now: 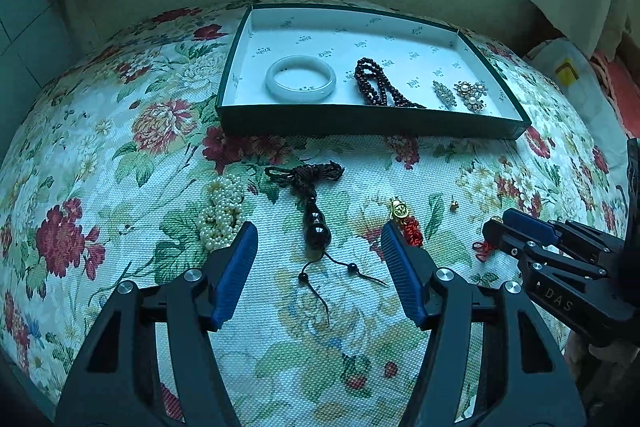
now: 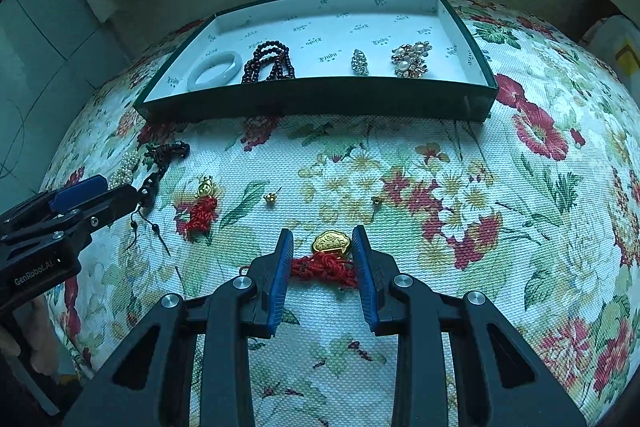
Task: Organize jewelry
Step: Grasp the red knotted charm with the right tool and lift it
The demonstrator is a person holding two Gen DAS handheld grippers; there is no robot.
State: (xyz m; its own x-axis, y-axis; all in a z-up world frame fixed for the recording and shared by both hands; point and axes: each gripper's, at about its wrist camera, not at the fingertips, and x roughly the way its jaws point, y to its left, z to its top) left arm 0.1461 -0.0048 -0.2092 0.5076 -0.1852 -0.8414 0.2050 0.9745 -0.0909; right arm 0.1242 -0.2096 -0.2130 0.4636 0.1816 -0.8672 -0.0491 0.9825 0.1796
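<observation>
1. A shallow dark green box (image 1: 372,125) with a white printed lining sits at the far side of a flowered tablecloth (image 1: 120,155). Inside it, from left to right, lie a pale bangle (image 1: 301,81), a coil of dark red beads (image 1: 376,83), a small sparkly brooch (image 1: 445,94) and a cluster of pearl-and-metal flower pieces (image 1: 472,93).
2. On the cloth, near the box's front wall, lie more pieces: a heap of small pearls (image 1: 222,211), a black cord pendant (image 1: 316,223) with two round dark beads, and a gold charm with a red knot (image 1: 404,219).
3. Two tiny gold studs (image 2: 270,199) (image 2: 376,201) lie apart on the cloth.
4. A second gold charm on red knotted cord (image 2: 330,253) lies between the fingers of the right gripper (image 2: 322,259). Its jaws stand apart on either side of the cord; whether the pads touch it cannot be told.
5. The left gripper (image 1: 318,243) is spread wide and holds nothing, its fingers either side of the black pendant, with the pearls just beside its left finger.
</observation>
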